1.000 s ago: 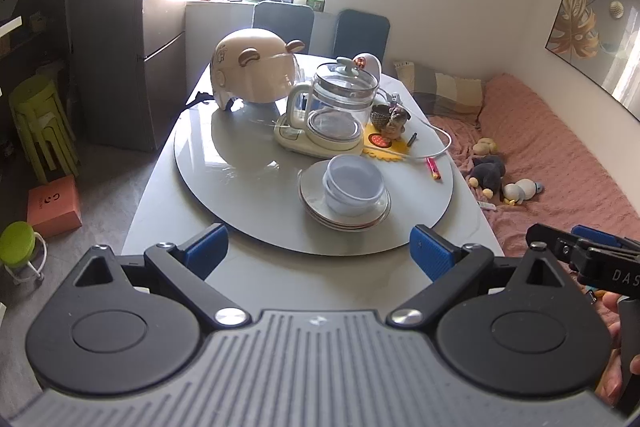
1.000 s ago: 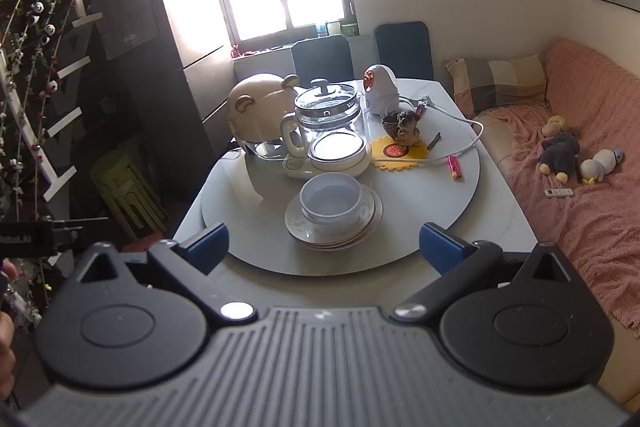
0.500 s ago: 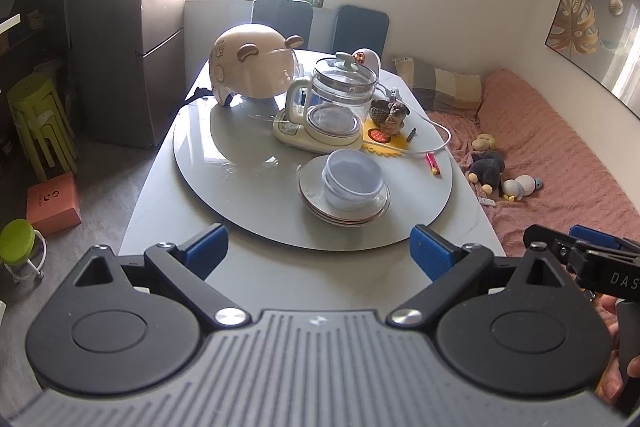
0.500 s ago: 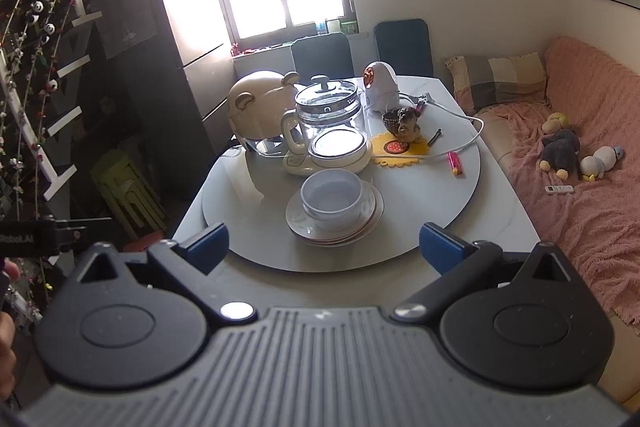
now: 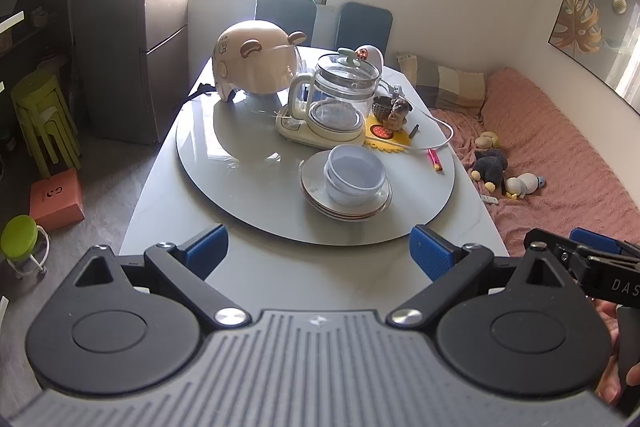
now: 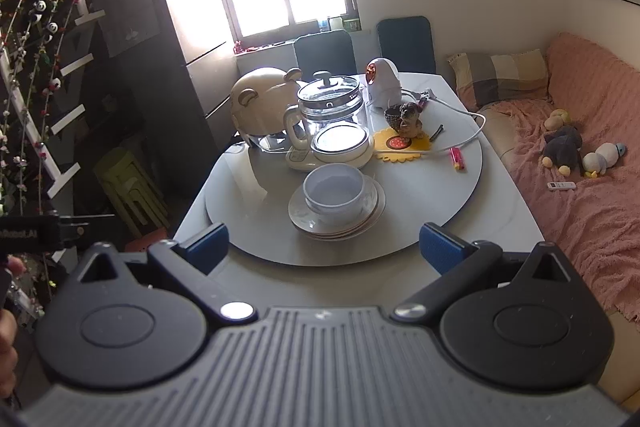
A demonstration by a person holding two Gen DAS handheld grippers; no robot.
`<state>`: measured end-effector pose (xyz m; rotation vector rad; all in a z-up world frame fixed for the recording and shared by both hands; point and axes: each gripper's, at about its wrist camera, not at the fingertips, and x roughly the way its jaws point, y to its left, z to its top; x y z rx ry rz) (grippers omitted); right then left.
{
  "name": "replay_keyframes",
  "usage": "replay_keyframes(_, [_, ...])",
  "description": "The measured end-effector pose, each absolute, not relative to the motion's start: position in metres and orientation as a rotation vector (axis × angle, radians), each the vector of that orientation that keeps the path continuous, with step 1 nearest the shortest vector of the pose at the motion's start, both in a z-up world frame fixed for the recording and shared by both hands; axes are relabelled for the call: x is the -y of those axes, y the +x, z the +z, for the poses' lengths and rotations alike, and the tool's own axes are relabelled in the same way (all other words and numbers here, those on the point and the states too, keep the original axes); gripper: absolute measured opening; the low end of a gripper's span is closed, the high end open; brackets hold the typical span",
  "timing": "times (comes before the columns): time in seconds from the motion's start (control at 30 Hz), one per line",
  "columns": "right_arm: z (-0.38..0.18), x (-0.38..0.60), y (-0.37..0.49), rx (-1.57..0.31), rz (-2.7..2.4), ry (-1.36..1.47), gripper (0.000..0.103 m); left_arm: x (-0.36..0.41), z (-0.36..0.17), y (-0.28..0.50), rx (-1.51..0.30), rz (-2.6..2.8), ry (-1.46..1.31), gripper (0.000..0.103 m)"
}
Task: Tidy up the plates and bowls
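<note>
Both grippers, left [image 5: 318,251] and right [image 6: 323,247], are hovering with jaws wide, empty. Bowls [image 6: 334,191] are sitting nested on stacked plates [image 6: 372,213] on the desk [image 6: 500,223]. Ceramic is probably fragile, slippery: grip rims.

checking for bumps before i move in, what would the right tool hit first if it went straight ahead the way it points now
Most likely the stacked bowls on the plates, which sit dead ahead between the open fingers of the right tool. Only bare table and the turntable rim lie before them. If it travels low, the rim could come first; depth is unclear.
</note>
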<state>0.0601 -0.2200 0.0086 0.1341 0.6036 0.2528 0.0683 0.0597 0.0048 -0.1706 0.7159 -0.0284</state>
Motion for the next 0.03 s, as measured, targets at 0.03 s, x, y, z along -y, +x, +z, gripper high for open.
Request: replay_keyframes(0.03, [0.0082,0.2200,0.0605,-0.607,0.254,0.132,0.103,-0.0591,0.0047,0.0688,-0.717,-0.027,-0.170,0.099])
